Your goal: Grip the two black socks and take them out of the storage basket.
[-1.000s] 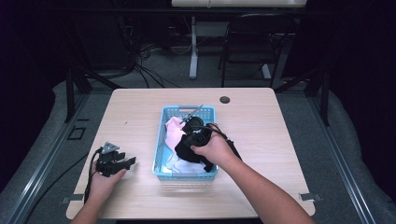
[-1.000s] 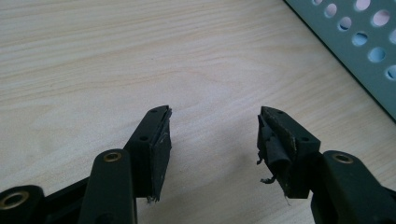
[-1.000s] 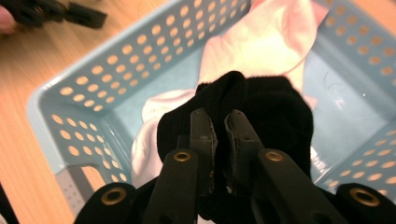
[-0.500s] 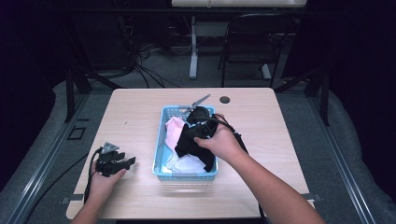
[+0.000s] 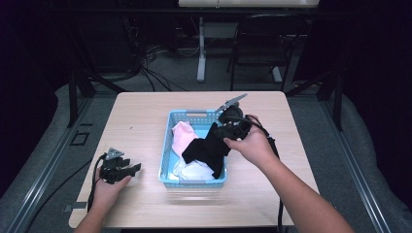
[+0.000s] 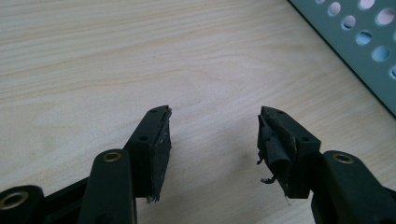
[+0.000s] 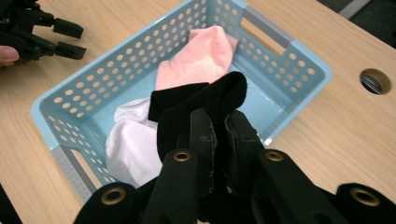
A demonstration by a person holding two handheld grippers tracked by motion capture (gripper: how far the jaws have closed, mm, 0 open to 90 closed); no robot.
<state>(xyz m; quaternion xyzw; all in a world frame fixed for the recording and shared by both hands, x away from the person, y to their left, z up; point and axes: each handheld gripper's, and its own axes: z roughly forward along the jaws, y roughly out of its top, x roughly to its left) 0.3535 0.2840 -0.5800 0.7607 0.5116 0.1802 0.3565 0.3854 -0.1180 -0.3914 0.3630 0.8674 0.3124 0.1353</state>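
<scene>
A blue perforated basket (image 5: pixel 167 165) (image 7: pixel 299 63) stands mid-table, holding a pink cloth (image 5: pixel 182 136) (image 7: pixel 201 56) and a white cloth (image 5: pixel 194 170) (image 7: pixel 128 147). My right gripper (image 5: pixel 221 131) (image 7: pixel 218 123) is shut on a black cloth (image 5: pixel 206 148) (image 7: pixel 205 105) and holds it above the basket's right side, the cloth hanging down over the other cloths. My left gripper (image 5: pixel 133 168) (image 6: pixel 214 133) rests low over the bare wood left of the basket, open, with nothing between its fingers (image 6: pixel 156 140).
A round hole (image 7: pixel 376 80) is set in the tabletop beyond the basket. The wooden table (image 5: pixel 145 116) has bare surface on both sides of the basket. A chair (image 5: pixel 262 43) and cables lie on the floor beyond the far edge.
My right gripper has lifted and moved right and back with the black cloth, pulling it up from the basket. The left gripper has stayed in place.
</scene>
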